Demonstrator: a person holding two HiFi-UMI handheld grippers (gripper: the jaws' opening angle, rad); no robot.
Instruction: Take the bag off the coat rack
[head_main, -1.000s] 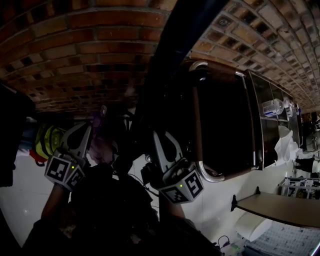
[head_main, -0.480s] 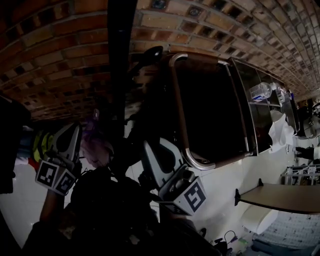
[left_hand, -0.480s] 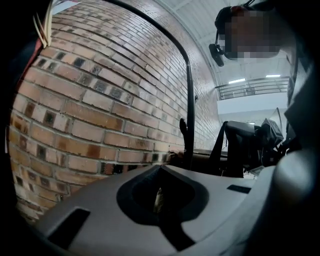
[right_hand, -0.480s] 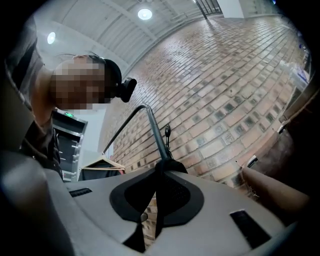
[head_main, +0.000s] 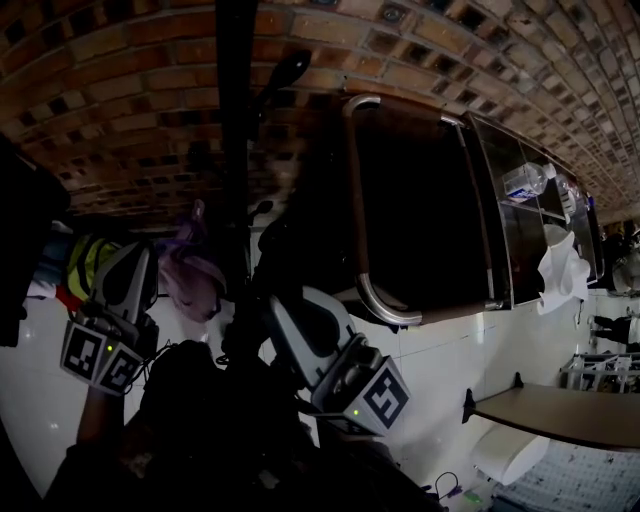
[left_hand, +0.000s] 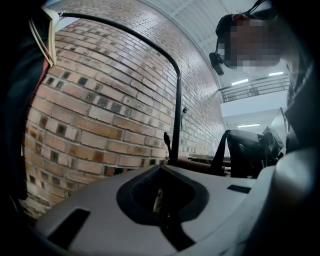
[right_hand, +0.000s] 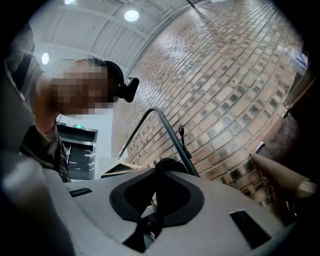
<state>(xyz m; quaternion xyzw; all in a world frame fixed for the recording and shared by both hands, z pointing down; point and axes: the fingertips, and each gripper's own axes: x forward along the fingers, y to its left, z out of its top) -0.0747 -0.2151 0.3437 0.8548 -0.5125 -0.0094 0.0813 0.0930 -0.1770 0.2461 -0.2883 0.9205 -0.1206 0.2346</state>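
Two tongs are closed: the right tongs (head_main: 278, 312) pinch the bag strap (right_hand: 169, 175), and the left tongs (head_main: 135, 262) hold nothing. The dark bag (head_main: 215, 420) sits low beside the coat rack pole (head_main: 235, 150). The strap could catch on a hook (head_main: 285, 72) up that pole and tip the rack.

**Coat rack** (head_main: 235, 150): a thin black pole that stood upright, close in front of the brick wall. Short dark hooks (head_main: 283, 72) angled off it, one high up and others lower down.

**Bag** (left_hand: 245, 150): black and poorly lit, so no surface detail could be made out. In the left gripper view it sat to the right of the pole, level with the lower hooks, with one band slanting down its left side.

A black, mesh-textured strap (right_hand: 172, 180) looped over the tips of the right gripper (right_hand: 159, 197) and ran down between its closed jaws.

Whether the bag hung on a hook could not be determined.
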